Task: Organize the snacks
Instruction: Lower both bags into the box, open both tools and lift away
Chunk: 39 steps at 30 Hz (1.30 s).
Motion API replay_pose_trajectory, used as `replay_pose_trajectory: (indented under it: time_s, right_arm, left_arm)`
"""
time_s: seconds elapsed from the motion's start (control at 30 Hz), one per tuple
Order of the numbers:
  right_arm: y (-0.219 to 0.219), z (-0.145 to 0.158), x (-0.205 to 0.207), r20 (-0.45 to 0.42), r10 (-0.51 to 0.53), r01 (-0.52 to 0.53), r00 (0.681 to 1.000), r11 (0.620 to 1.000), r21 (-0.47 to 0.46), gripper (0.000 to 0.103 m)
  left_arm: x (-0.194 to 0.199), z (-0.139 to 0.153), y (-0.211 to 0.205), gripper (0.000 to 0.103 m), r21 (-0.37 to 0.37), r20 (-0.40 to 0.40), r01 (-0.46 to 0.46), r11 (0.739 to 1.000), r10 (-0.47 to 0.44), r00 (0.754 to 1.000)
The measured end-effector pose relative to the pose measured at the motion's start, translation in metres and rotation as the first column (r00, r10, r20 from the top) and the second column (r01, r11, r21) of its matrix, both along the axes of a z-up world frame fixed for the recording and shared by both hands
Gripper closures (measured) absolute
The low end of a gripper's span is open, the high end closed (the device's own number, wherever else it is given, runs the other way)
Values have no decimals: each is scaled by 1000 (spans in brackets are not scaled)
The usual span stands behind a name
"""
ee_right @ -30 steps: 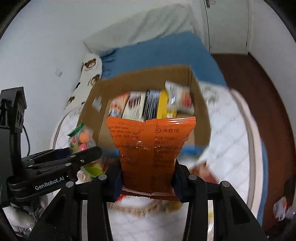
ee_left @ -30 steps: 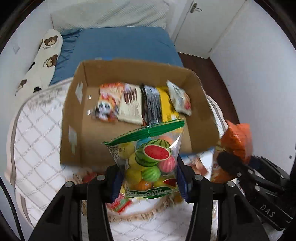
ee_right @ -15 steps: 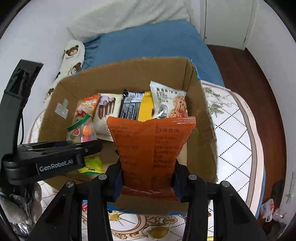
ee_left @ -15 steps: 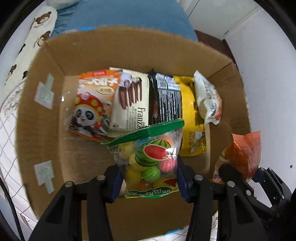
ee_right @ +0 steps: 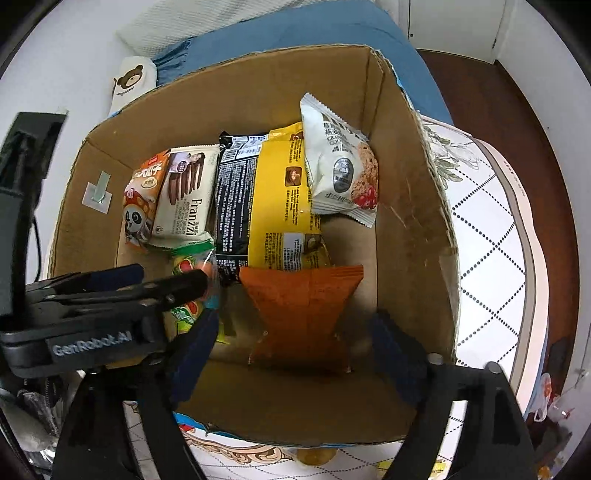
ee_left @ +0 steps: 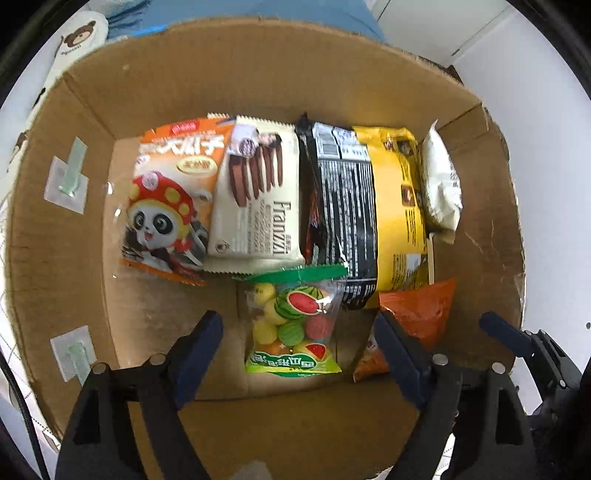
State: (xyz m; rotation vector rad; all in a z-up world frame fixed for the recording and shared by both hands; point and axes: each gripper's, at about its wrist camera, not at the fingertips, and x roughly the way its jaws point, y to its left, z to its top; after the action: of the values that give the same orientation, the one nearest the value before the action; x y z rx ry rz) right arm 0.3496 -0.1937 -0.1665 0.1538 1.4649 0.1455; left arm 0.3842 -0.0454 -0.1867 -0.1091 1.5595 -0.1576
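Note:
An open cardboard box [ee_left: 258, 66] holds a row of snack packs: a panda pack [ee_left: 166, 199], a Franzzi wafer pack [ee_left: 258, 199], a black pack [ee_left: 340, 199], a yellow pack [ee_left: 397, 206] and a white cookie pack [ee_left: 441, 184]. A fruit-candy bag [ee_left: 291, 321] lies on the box floor in front of the row. My left gripper [ee_left: 297, 325] is above it, its jaws opening and its pads clear of the bag. Beside it sits an orange bag [ee_right: 303, 306]. My right gripper [ee_right: 295, 328] is over that bag, jaws also opening and not touching it.
The box stands on a table with a white diamond-patterned cloth [ee_right: 487, 229]. Behind it are a blue bed [ee_right: 295, 29] and a bear-print pillow [ee_right: 129, 79]. Dark wooden floor [ee_right: 517, 110] lies to the right. The box's right wall [ee_right: 406, 221] is close to the right gripper.
Both grippers came down into the box while shut on their bags. Their jaws have since spread, and the candy bag and the orange bag now rest on the box floor.

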Motion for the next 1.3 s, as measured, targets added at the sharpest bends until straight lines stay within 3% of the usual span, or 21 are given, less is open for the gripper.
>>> replay_pose_trajectory:
  time_s: [0.23,0.6,1.0,1.3]
  right_arm:
    - [1,6,-3,13,3,-2,1000,999,-55,7]
    - [4,35,-18,97,-5,16,995,994,-106,7]
    - [9,97,-57,260,11,20,965,993,-117,7]
    - [15,146,-98,362,16,19,932,996,-92,7]
  left_arm:
    - [-7,28,7,19,86,141,-6,996,-6,990]
    - [-43,72,24,19,123,282,-50,991,13,959]
    - [-96,125,35,19,129,452,-103,986,34,891]
    - [-137,164,35,19,108,532,-106,988,33,846]
